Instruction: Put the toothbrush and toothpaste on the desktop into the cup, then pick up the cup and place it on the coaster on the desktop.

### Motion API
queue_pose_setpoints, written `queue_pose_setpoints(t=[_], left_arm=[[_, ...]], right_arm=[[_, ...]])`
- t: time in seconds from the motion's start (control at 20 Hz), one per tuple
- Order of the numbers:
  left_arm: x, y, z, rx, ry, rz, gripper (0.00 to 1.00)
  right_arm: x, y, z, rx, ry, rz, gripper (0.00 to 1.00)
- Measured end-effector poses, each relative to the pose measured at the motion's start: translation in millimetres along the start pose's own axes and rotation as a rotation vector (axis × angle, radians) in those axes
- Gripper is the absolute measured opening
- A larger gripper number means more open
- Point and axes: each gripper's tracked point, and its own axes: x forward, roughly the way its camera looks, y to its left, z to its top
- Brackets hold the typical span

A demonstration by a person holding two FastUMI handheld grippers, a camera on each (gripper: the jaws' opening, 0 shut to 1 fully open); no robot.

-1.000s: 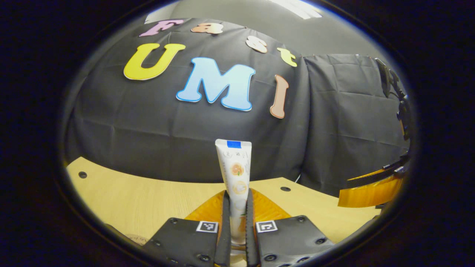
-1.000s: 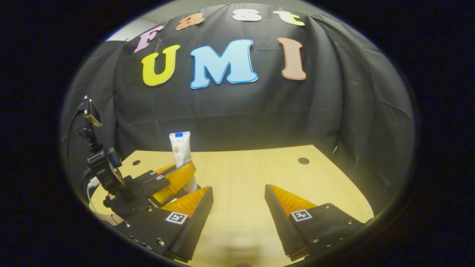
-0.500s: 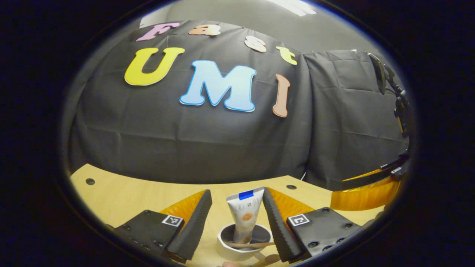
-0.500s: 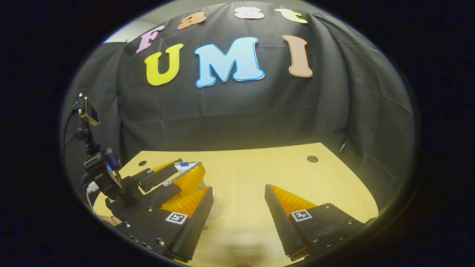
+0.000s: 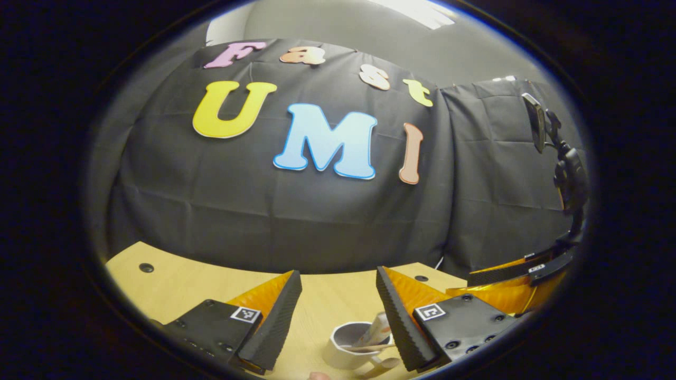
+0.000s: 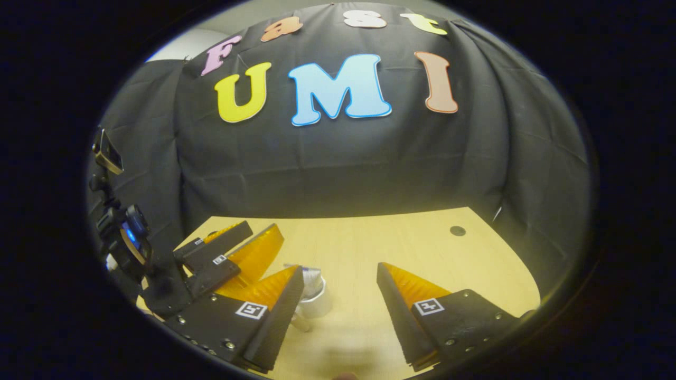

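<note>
1. Both items are now sitting in the cup (image 5: 351, 345): the toothpaste (image 5: 376, 330), clamped a second ago, is leaning inside beside the toothbrush (image 5: 364, 348).
2. Left tongs (image 5: 338, 311) are gaping apart, pulling back above it.
3. Right tongs (image 6: 338, 301) are hanging apart nearby; the cup is standing on the surface (image 6: 369, 248), awaiting lifting.

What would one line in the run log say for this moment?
left tongs: open, above cup | toothpaste: leaning in cup | toothbrush: in cup | right tongs: open, empty
</note>
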Motion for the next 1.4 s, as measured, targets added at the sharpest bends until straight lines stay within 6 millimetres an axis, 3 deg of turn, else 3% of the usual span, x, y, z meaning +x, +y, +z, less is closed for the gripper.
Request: queue_pose_setpoints(t=[0.2,0.4,0.8,1.0,1.4], left_arm=[[-23.3,22.8,16.7,-0.001,-0.015,0.070,0.90],[-46.9,42.0,24.7,0.004,0.000,0.144,0.90],[-88.3,66.9,25.6,0.009,0.058,0.259,0.90],[-99.5,70.2,24.4,-0.006,0.076,0.279,0.90],[-109.6,64.0,13.4,-0.043,0.116,0.268,0.90]], right_arm=[[3.7,18.3,-5.7,-0.004,0.038,0.023,0.86],[11.0,33.6,-26.1,0.011,0.129,0.029,0.85],[29.4,49.0,-68.0,0.027,0.334,0.007,0.85],[50.4,49.1,-95.7,0.033,0.464,-0.026,0.86],[67.7,43.9,-134.4,0.062,0.653,-0.072,0.86]])
